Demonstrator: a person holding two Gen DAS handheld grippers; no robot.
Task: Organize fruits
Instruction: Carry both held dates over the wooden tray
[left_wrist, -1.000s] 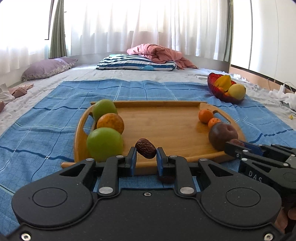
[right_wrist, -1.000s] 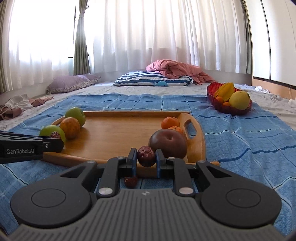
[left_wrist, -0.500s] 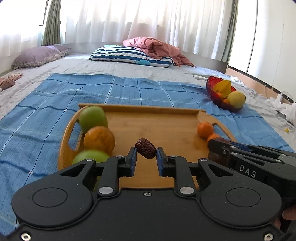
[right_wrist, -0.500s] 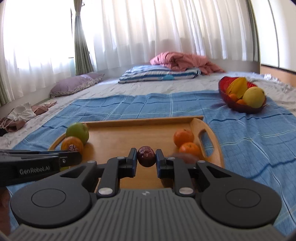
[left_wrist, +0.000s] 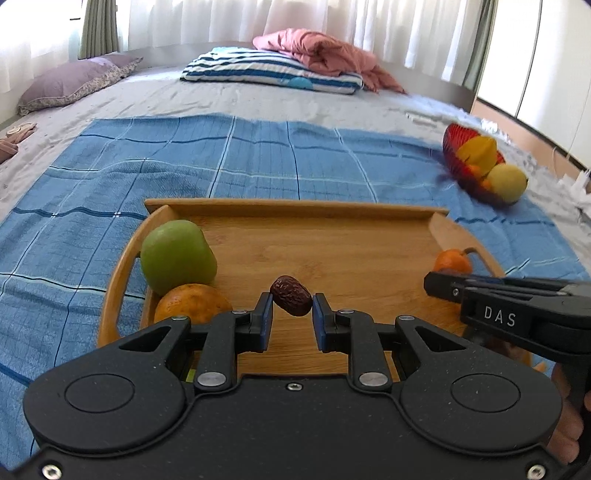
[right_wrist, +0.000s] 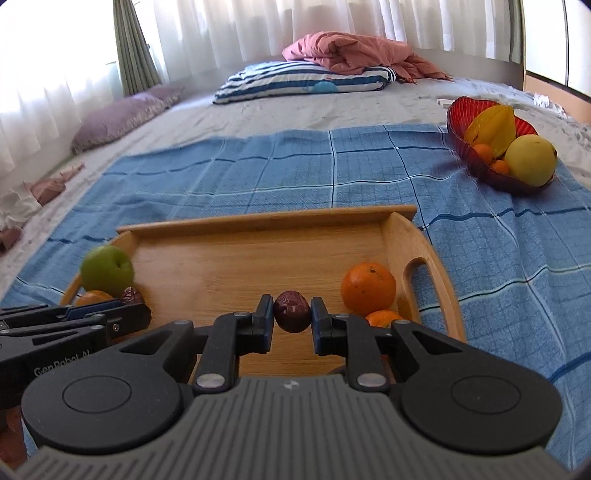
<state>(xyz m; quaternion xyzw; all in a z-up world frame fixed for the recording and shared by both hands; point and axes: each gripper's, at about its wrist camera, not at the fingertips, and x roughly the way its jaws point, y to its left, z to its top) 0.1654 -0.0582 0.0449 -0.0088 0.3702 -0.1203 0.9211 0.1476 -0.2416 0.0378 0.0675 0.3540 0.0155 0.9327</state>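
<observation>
Dates: left tongs (left_wrist: 292, 309) and right tongs (right_wrist: 291, 310) each clamp one above the wooden tray (left_wrist: 295, 212).

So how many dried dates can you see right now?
2. One date is pinched in the left tool over the wooden tray; the other date is pinched in the right tool. More could be hidden beneath the tools.

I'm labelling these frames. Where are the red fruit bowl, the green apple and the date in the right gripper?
red fruit bowl (right_wrist: 458, 122): right wrist view, bare left rim.
green apple (left_wrist: 177, 254): left wrist view, middle of its skin.
date (right_wrist: 292, 311): right wrist view, centre, between the fingers.
</observation>
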